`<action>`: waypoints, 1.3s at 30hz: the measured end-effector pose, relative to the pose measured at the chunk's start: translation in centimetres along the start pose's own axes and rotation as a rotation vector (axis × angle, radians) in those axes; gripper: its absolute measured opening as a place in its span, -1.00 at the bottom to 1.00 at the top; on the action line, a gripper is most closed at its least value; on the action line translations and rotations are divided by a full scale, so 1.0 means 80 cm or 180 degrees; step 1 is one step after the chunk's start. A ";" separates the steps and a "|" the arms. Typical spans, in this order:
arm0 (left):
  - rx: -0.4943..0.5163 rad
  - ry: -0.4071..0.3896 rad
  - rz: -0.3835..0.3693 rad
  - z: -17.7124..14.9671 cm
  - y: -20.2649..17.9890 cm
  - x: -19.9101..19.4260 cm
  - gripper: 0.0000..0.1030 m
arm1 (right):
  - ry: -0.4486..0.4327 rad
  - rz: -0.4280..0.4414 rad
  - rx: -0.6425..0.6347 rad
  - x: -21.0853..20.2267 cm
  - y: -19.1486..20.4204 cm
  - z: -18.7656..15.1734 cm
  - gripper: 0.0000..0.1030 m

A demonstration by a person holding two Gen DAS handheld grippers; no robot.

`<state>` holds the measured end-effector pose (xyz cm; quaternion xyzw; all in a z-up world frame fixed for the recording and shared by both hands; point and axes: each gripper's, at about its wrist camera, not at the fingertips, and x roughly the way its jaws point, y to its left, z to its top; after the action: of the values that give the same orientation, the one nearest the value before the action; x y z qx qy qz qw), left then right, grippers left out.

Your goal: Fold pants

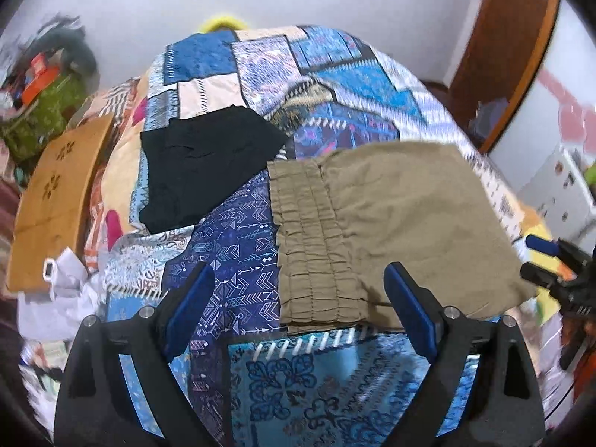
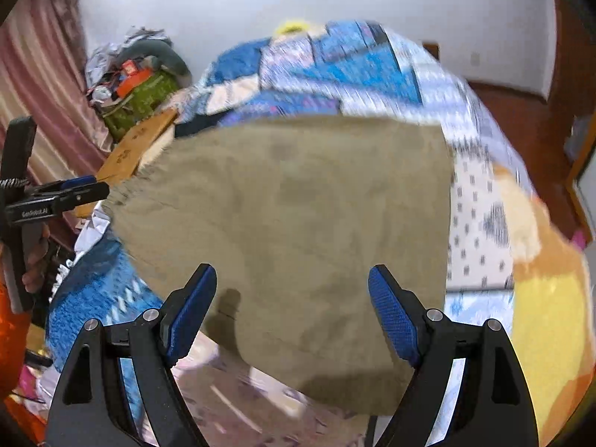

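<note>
Folded khaki pants (image 1: 402, 223) lie flat on the patterned bedspread (image 1: 242, 253), the gathered waistband toward the left. Farther back on the left lies a folded black garment (image 1: 208, 164). My left gripper (image 1: 298, 290) hovers above the near edge of the waistband, open, nothing between its blue pads. In the right wrist view the khaki pants (image 2: 298, 223) fill the middle. My right gripper (image 2: 292, 298) stands open above their near edge, holding nothing. The left gripper (image 2: 80, 188) shows at the left edge there, and the right gripper (image 1: 547, 260) at the right edge of the left wrist view.
A wooden board (image 1: 56, 201) leans at the bed's left side beside white crumpled bags (image 1: 70, 283). A green bag with clutter (image 1: 44, 111) sits by the wall. A wooden door (image 1: 503, 56) stands at the right. A pink curtain (image 2: 41, 85) hangs on the left.
</note>
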<state>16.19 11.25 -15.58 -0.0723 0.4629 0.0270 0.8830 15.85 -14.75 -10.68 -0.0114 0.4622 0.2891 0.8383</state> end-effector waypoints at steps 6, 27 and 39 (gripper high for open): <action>-0.0462 0.0065 -0.0328 -0.006 0.016 -0.005 0.80 | -0.0331 0.0034 -0.0355 -0.012 0.049 0.031 0.58; -0.0996 0.0755 -0.1387 -0.035 0.003 0.069 0.78 | 0.0185 -0.0016 -0.0549 0.058 0.071 0.006 0.58; -0.0867 0.0428 -0.0743 -0.003 -0.003 0.068 -0.34 | 0.0161 0.0078 -0.0459 0.058 0.069 0.005 0.58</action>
<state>19.14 10.88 -20.15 -0.2460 0.5013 -0.0181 0.8293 15.31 -7.83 -12.70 -0.0734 0.4613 0.3315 0.8197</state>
